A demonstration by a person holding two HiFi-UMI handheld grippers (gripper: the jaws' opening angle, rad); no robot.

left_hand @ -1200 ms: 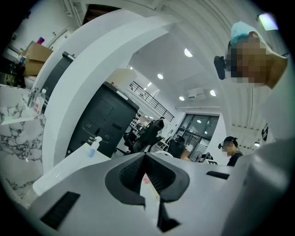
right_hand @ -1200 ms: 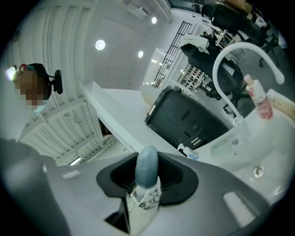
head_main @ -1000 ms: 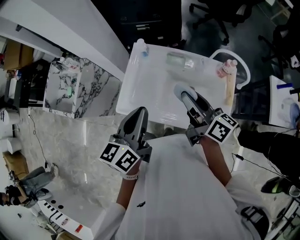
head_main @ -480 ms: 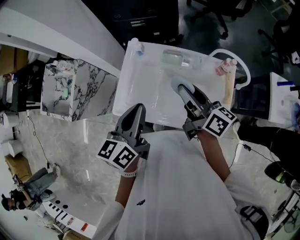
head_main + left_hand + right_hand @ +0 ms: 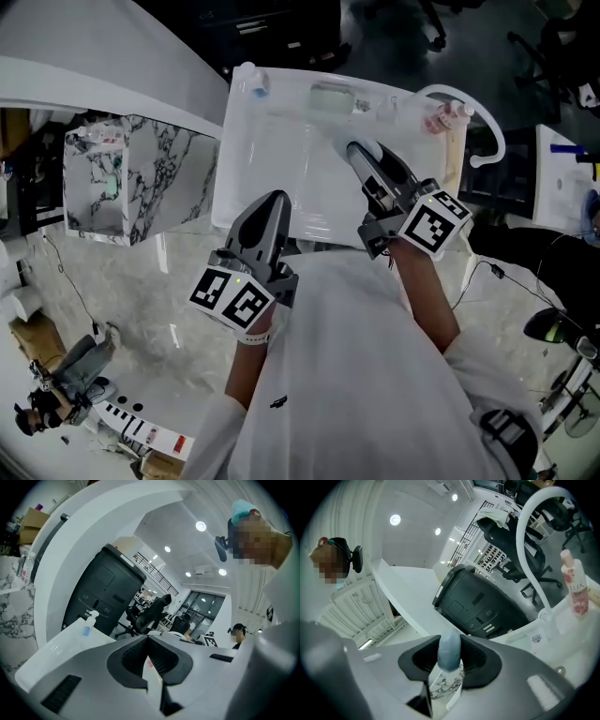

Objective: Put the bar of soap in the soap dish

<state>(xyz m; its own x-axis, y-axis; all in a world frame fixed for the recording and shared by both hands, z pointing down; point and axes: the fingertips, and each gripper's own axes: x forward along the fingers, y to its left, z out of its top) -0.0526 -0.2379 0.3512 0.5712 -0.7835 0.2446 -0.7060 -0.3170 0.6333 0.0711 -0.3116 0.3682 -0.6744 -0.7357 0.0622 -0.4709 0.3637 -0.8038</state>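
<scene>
White table point(image 5: 272, 159) w/ a raised rim, dark office floor and chairs beyond it. Along the far edge stand a spray bottle point(image 5: 255, 82), a clear greenish tray that is prob. the soap dish point(image 5: 330, 96), and a pink bottle point(image 5: 441, 117).

Right hand-held gripper point(image 5: 361, 155) is over the table, short of the dish, jaws about half apart and clamped on the pale blue bar of soap point(image 5: 450, 648), which stands edge-on between the pads. Left hand-held gripper point(image 5: 272, 204) sits near the table's front edge, jaws together, nothing in them.

Risks, as I judge them:
- Soap is smooth and rounded, gripped on a narrow band, so it may twist or squirt out if squeezed harder or tilted.
- Dish looks light, and w/ no steadying from the left, a nudge could shove it toward the spray bottle.
- Letting go too high means a bounce out of the dish.
</scene>
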